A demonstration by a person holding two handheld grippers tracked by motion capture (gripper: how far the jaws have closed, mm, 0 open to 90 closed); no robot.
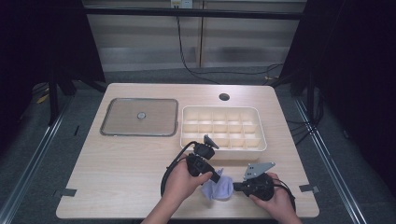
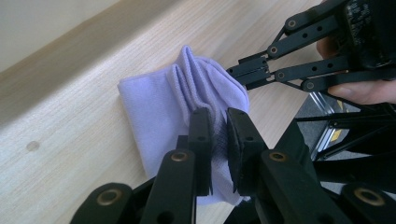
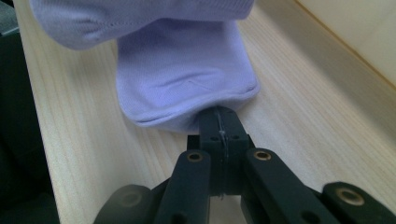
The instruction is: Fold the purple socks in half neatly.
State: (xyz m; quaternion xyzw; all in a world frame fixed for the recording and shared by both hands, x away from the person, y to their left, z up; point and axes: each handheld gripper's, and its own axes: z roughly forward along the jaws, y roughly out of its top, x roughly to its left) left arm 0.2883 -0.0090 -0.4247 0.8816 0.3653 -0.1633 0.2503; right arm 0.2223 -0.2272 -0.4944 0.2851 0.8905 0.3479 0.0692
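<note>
A lavender sock (image 1: pixel 220 189) lies bunched on the wooden table near its front edge, between my two grippers. My left gripper (image 1: pixel 216 178) reaches it from the left; in the left gripper view its jaws (image 2: pixel 218 133) pinch a raised fold of the sock (image 2: pixel 154 102). My right gripper (image 1: pixel 235 186) comes in from the right and is shut. In the right gripper view its tips (image 3: pixel 219 116) press together at the hem of the sock (image 3: pixel 182 79), which hides their ends. The right gripper (image 2: pixel 245 74) also meets the sock's far edge in the left gripper view.
A white box with several compartments (image 1: pixel 224 108) stands just behind the grippers. Left of it lies a flat grey-framed lid (image 1: pixel 121 116) with a small knob. A round cable hole (image 1: pixel 224 97) sits at the table's back. Bare tabletop (image 1: pixel 121 163) extends to the left.
</note>
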